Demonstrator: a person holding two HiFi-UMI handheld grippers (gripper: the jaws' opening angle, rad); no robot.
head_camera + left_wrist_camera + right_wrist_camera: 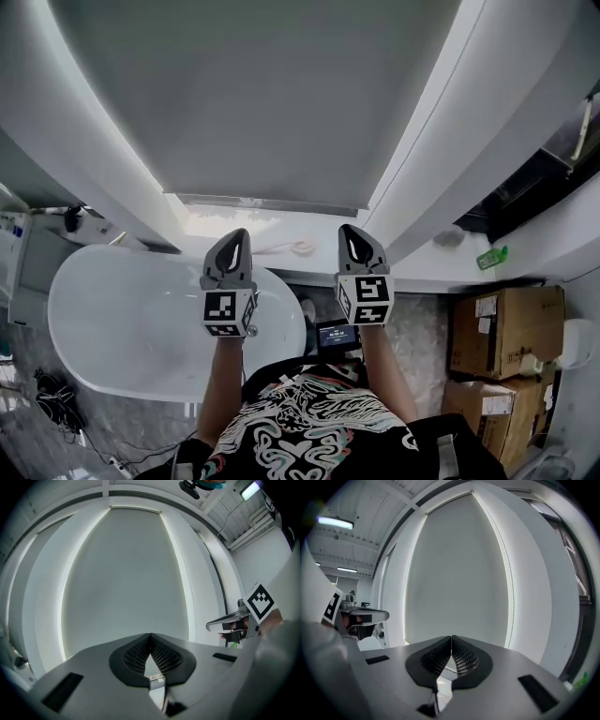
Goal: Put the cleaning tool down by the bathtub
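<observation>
Bathtub (122, 314) near left gripper (238, 236), cardboard boxes (502, 333) right of right gripper (347, 231).

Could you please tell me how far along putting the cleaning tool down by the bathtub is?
Done: unclear; no cleaning tool is recognisable near the bathtub. In hand: nothing; the left gripper and right gripper are shut empty, raised before the window blind. Left: cannot tell whether the tool was placed or never picked up.

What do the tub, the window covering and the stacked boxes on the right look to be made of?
Bathtub: smooth glossy white, likely acrylic or enamel; cannot tell which. Blind: flat matte grey, probably fabric. Boxes: plain brown cardboard with stuck-on labels.
</observation>
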